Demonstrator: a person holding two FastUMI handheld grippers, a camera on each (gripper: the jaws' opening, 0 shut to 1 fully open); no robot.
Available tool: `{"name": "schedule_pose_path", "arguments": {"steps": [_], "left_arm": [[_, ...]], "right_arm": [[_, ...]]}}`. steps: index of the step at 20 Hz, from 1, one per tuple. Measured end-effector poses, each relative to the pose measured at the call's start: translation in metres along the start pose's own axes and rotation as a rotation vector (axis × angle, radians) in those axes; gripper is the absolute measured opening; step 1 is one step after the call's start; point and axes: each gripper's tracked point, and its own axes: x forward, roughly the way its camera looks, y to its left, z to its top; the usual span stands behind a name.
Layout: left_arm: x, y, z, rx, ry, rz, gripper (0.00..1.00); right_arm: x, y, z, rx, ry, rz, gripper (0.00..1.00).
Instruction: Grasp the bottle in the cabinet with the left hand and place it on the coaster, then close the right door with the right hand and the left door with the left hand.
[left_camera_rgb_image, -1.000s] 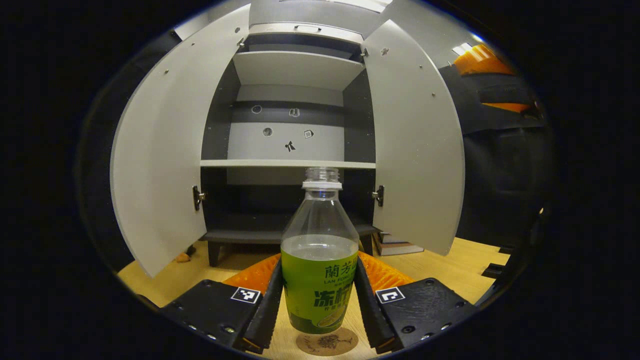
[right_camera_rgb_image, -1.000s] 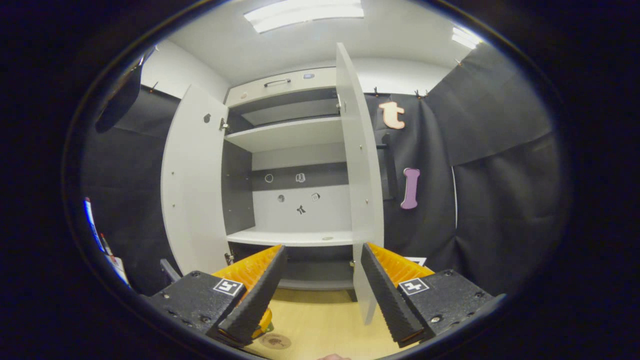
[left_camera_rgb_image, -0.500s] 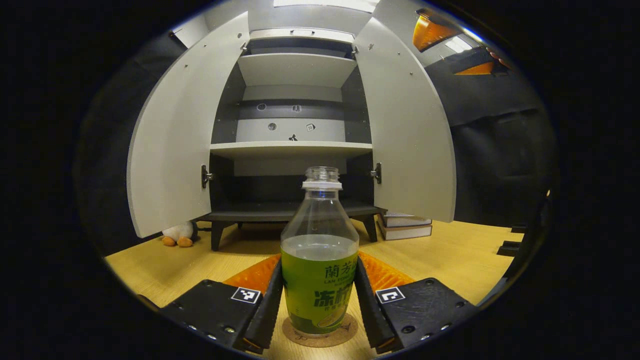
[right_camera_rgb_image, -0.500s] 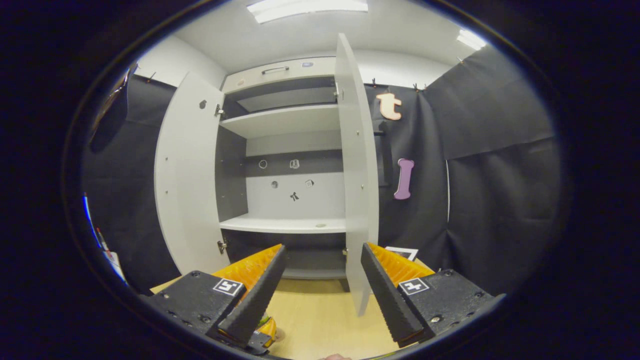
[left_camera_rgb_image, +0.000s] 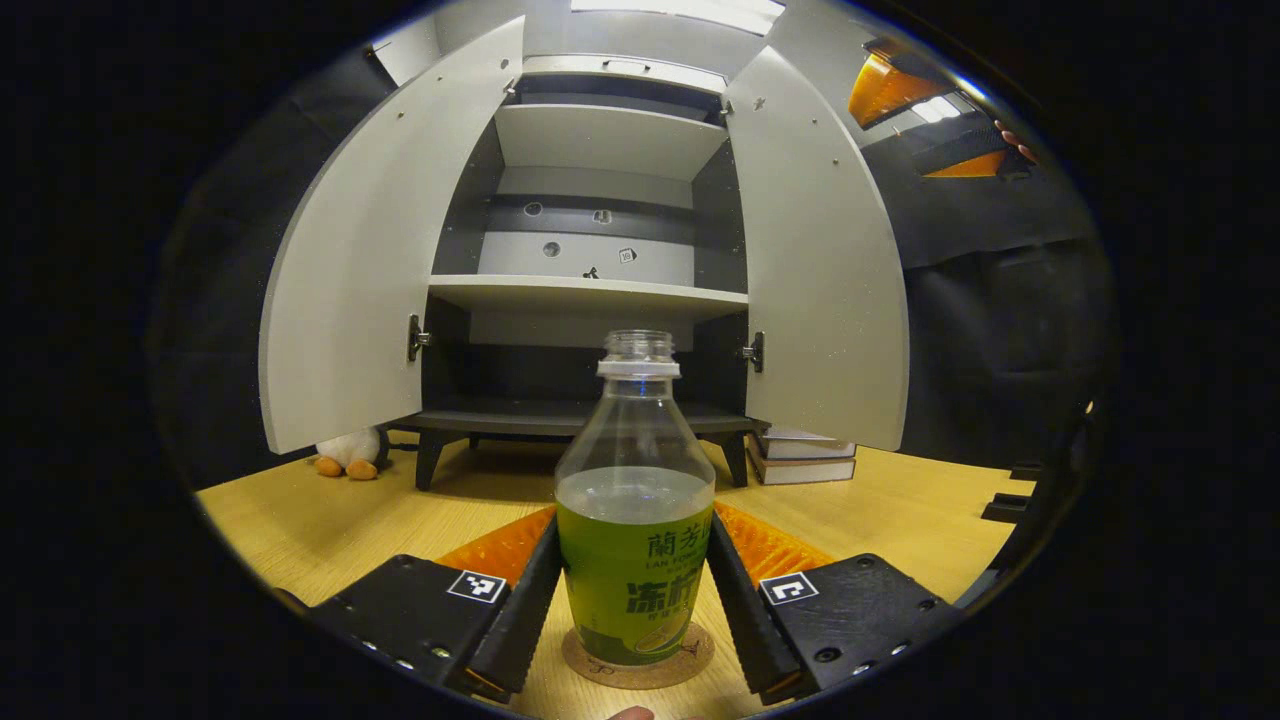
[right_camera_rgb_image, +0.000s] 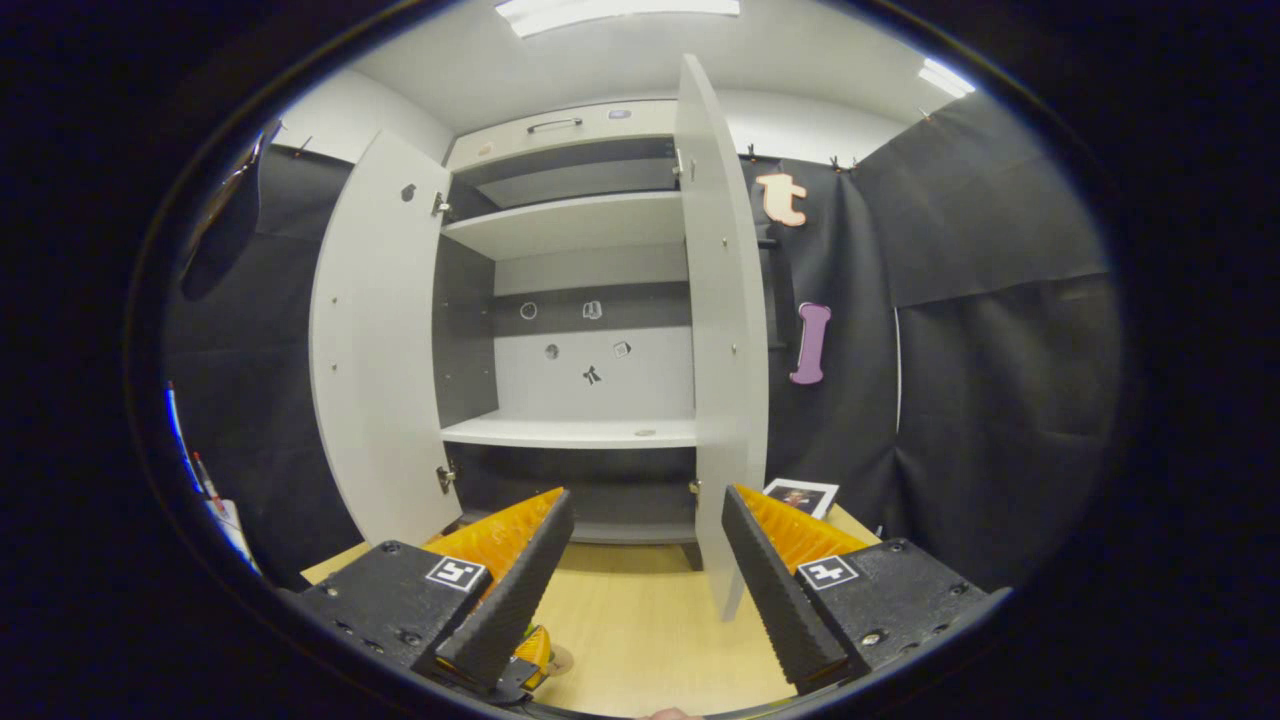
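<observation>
A clear bottle (left_camera_rgb_image: 635, 520) with a green label and no cap stands upright on the round cork coaster (left_camera_rgb_image: 638, 662) on the wooden table. My left gripper (left_camera_rgb_image: 632, 535) is shut on it, one black finger pressed against each side of the label. Behind it the grey cabinet stands with its left door (left_camera_rgb_image: 350, 270) and right door (left_camera_rgb_image: 825, 270) both swung wide. My right gripper (right_camera_rgb_image: 645, 510) is open and holds nothing, raised in front of the cabinet. From there the right door (right_camera_rgb_image: 725, 350) stands nearly edge-on just beyond its fingers, and the left door (right_camera_rgb_image: 375, 350) is open too.
A plush toy (left_camera_rgb_image: 345, 460) lies by the cabinet's left leg. Stacked books (left_camera_rgb_image: 805, 460) sit by its right leg, with a framed picture (right_camera_rgb_image: 800, 495) on top. The cabinet's middle shelf (left_camera_rgb_image: 590, 292) is bare. The other gripper's orange body (left_camera_rgb_image: 890, 85) hangs high at the right.
My left gripper came down with the bottle from above the coaster until the bottle's base rested on it. The right gripper drifted slightly, still open.
</observation>
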Motion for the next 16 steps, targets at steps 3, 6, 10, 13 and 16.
{"name": "schedule_pose_path", "arguments": {"steps": [3,6,10,13,16], "left_arm": [[-0.005,0.001,0.006,0.032,-0.001,0.017,0.92],[-0.011,0.007,0.027,0.021,-0.030,0.039,0.98],[-0.025,0.014,0.061,-0.067,-0.050,0.053,0.97],[-0.037,0.024,0.110,-0.100,-0.093,0.054,0.97],[-0.037,0.037,0.165,-0.064,-0.152,0.049,0.95]], "right_arm": [[-0.001,0.005,-0.003,0.005,0.006,0.011,0.98],[-0.002,0.018,-0.014,-0.003,0.045,0.065,0.98],[-0.002,0.031,-0.023,-0.020,0.050,0.112,0.98],[0.000,0.037,-0.026,-0.045,0.028,0.136,0.99],[0.007,0.041,-0.030,-0.030,0.014,0.156,0.99]]}}
